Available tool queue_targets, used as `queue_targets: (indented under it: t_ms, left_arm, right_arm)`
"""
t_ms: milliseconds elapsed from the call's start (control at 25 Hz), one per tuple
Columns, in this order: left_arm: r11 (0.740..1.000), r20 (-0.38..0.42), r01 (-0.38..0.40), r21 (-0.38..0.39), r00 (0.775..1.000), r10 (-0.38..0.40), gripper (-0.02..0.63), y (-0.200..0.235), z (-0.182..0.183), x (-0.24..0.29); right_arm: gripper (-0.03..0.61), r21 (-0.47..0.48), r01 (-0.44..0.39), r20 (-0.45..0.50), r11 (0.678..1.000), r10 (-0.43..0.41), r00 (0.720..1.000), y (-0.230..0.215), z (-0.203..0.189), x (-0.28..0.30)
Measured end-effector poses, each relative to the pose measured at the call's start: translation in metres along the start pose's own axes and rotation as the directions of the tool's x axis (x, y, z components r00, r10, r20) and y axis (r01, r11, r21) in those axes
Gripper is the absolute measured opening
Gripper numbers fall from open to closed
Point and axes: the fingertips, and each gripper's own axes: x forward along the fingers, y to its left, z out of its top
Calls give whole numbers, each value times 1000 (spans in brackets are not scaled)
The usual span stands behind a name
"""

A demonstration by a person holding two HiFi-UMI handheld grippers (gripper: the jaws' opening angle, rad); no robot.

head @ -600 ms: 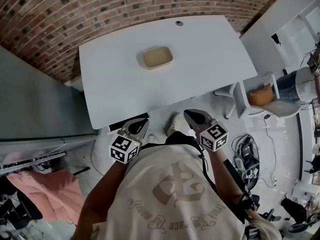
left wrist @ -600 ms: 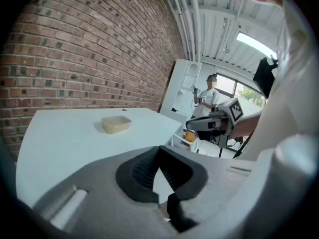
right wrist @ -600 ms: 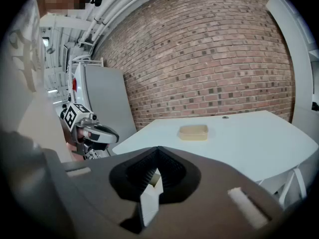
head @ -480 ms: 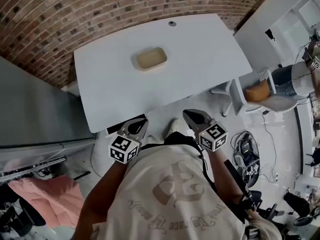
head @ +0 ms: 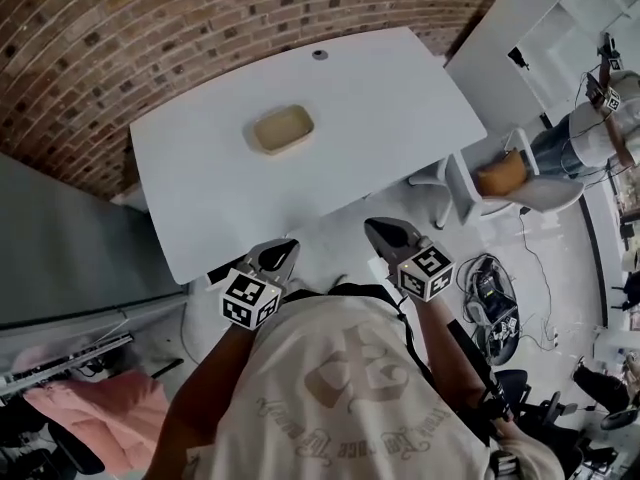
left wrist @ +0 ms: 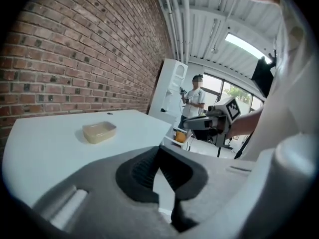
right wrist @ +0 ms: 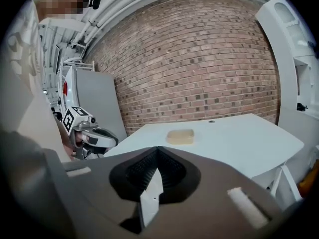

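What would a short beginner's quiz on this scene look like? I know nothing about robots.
1. True or false: the dish lies on the table.
2. What do the left gripper and the right gripper hold? A) the dish B) a cup C) nothing
3. Fill in: the wall behind the table is made of ____.

Key
1. True.
2. C. Both pairs of jaws are together with nothing between them, short of the table's near edge.
3. Brick.
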Motion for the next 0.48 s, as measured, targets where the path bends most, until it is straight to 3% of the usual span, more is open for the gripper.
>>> queue_targets:
  t_ms: [480]
  left_arm:
    - [1000,15,-24,-10,1000,24,3,14,-4,-9]
  right_arm:
    - [8,-11,21,-11,1000,-21,1000,3,-1,7]
